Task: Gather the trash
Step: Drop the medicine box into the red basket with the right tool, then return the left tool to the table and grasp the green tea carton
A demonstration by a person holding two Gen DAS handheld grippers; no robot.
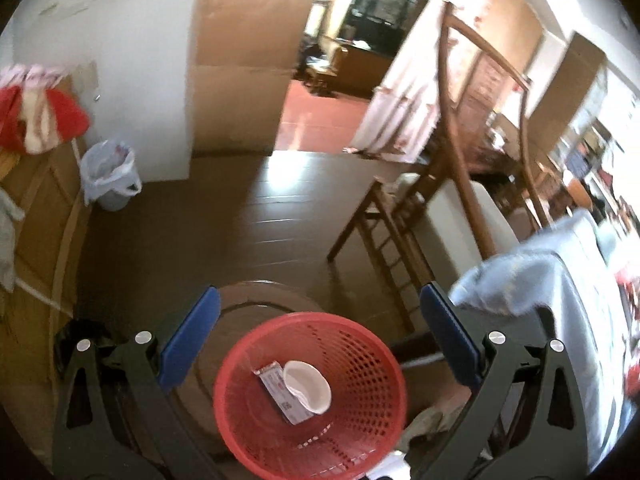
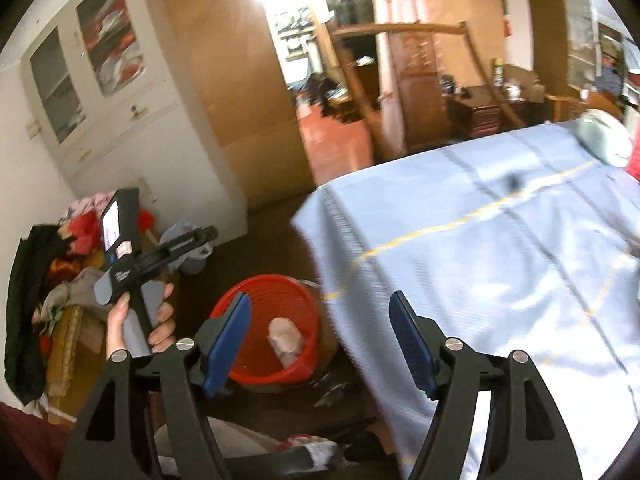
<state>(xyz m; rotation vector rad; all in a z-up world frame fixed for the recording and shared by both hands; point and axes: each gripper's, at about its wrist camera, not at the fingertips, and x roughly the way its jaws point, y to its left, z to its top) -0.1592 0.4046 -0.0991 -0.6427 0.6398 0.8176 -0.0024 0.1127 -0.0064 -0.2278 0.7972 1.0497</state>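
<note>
Red mesh basket (image 1: 310, 392) on the floor beside the bed (image 2: 500, 240), white cup (image 1: 307, 386) and small carton (image 1: 280, 394) inside, left gripper (image 1: 320, 344) wide open above it holding nothing, right gripper (image 2: 320, 344) also spread wide, empty

Left gripper (image 1: 320, 336) and right gripper (image 2: 320, 340) gape wide (nothing held).

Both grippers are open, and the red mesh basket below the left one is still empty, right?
Not quite. The red mesh basket is not empty: the left wrist view shows a white paper cup and a small flat carton inside it. The left gripper and right gripper are indeed open.
</note>
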